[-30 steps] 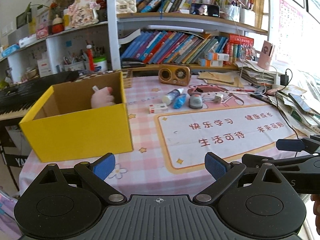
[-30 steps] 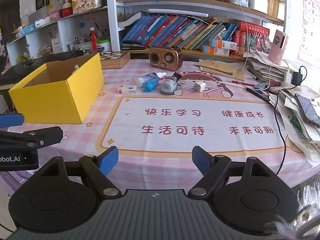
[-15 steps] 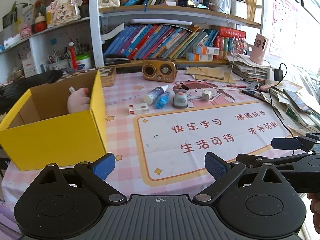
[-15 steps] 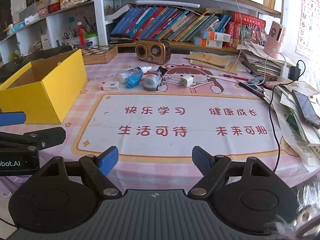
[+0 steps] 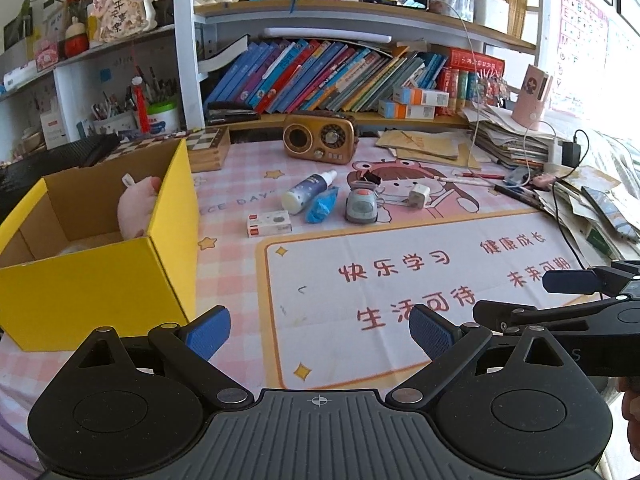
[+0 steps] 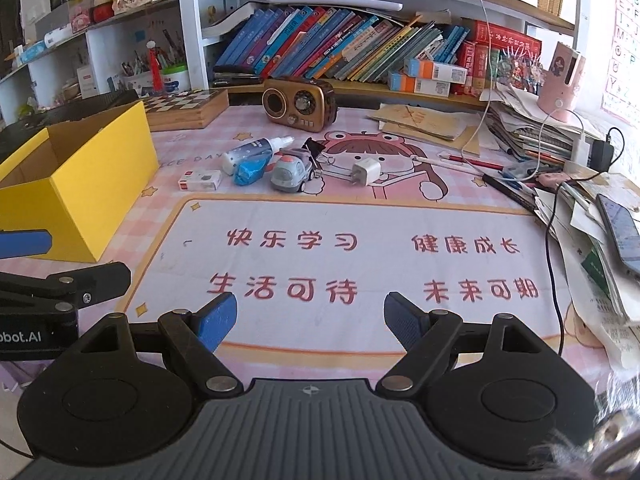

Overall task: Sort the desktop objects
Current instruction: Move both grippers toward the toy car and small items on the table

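Note:
A yellow cardboard box [image 5: 96, 280] [image 6: 76, 184] stands at the left of the desk with a pink plush toy [image 5: 138, 206] inside. Beyond the printed mat lie a small white box [image 5: 269, 224] [image 6: 200, 180], a spray bottle [image 5: 308, 192] [image 6: 252, 151], a blue packet [image 5: 322, 208] [image 6: 250, 170], a grey toy car [image 5: 361, 206] [image 6: 291, 174], a black binder clip [image 6: 314, 147] and a white charger plug [image 5: 419, 195] [image 6: 366, 172]. My left gripper [image 5: 320, 332] is open and empty near the box's front corner. My right gripper [image 6: 310, 318] is open and empty over the mat's near edge.
A brown retro radio [image 5: 319, 142] [image 6: 299, 104] and a chessboard box [image 6: 186, 107] sit at the back under bookshelves. Piles of paper, pens, cables and a phone [image 6: 622, 228] crowd the right side. The printed mat [image 6: 352, 264] lies in the middle.
Both grippers have shifted right along the desk's front, so the yellow box sits further left in both views. Their jaws have kept the same width.

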`<state>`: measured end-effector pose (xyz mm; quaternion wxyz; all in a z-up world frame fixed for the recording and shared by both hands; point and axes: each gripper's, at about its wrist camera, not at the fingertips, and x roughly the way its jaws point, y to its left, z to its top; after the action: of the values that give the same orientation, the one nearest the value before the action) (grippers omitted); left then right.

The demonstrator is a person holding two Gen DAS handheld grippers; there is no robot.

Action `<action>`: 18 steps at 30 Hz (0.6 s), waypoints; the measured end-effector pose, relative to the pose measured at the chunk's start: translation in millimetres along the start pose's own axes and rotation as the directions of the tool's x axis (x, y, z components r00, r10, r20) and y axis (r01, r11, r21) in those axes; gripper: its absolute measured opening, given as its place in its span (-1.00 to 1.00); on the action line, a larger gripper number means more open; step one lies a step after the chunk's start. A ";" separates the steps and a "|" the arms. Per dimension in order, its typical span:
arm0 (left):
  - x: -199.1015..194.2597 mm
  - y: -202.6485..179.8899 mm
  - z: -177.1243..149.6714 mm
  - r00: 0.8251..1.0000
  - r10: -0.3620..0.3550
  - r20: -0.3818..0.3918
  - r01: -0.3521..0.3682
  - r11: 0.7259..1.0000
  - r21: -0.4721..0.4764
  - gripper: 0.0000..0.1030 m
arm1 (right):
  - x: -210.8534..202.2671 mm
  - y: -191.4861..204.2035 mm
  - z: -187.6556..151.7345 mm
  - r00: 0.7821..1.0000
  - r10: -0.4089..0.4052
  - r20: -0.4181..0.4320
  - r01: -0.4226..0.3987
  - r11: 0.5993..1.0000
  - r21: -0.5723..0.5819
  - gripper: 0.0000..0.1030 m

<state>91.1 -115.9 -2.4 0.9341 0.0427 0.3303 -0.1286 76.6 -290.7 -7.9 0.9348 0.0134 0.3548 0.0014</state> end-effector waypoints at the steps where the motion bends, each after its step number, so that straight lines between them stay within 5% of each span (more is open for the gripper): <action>1: 3.1 -1.0 1.8 1.000 0.003 -0.002 -0.003 1.000 -0.004 0.90 | 2.8 -2.0 2.6 1.000 0.003 -0.001 -0.003 1.000 -0.003 0.55; 18: 52.8 -19.6 35.3 0.996 0.079 -0.037 -0.080 0.996 -0.039 0.90 | 54.3 -40.9 43.1 0.997 0.069 -0.029 -0.069 0.997 -0.022 0.54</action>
<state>146.8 -151.8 -8.0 0.9331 0.0392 0.3475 -0.0838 145.6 -332.0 -12.8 0.9292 0.0151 0.3674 0.0378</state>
